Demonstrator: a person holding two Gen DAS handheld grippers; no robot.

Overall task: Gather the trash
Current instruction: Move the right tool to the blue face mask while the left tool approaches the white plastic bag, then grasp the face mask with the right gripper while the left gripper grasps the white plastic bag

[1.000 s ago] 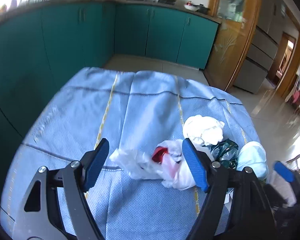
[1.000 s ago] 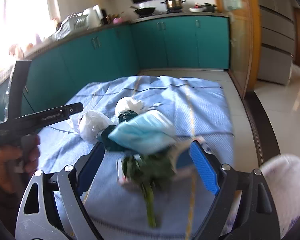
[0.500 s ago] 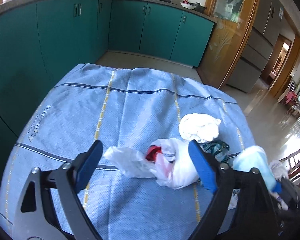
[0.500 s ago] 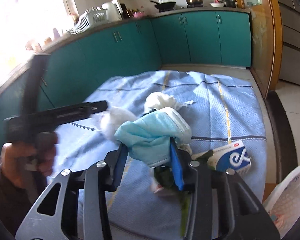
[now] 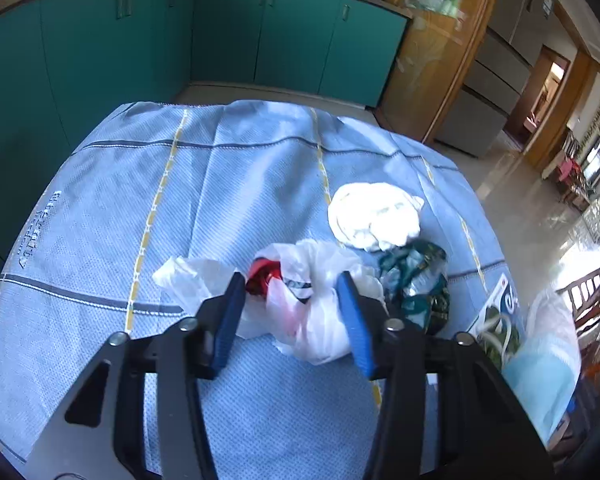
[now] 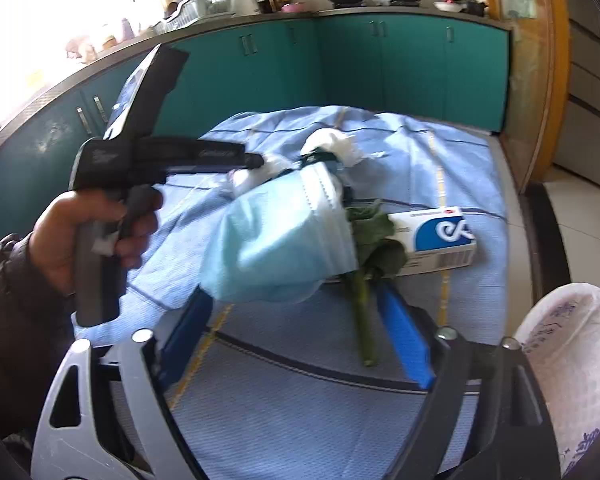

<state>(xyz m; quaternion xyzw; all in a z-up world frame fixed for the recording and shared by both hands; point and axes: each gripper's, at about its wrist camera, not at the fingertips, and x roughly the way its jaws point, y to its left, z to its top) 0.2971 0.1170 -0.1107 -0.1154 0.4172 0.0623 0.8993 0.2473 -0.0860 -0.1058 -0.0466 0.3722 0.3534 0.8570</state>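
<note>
Left gripper point(image 5: 292, 312) has just closed its jaws onto the white plastic bag point(image 5: 316, 320) mid-cloth, while the right gripper point(image 6: 296, 336) has just sprung wide open, the blue face mask point(image 6: 284, 240) loose above its jaws.

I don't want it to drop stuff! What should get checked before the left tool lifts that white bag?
1. Bag between left tool's pads: ok; jaws just closed in on it.
2. Grip firm enough: cannot tell.
3. Right tool open: ok; jaws just opened.
4. Mask in sack: not ok; it is above the cloth.
5. Cloth cleared: not ok; leaf, box, tissue lie there.
</note>
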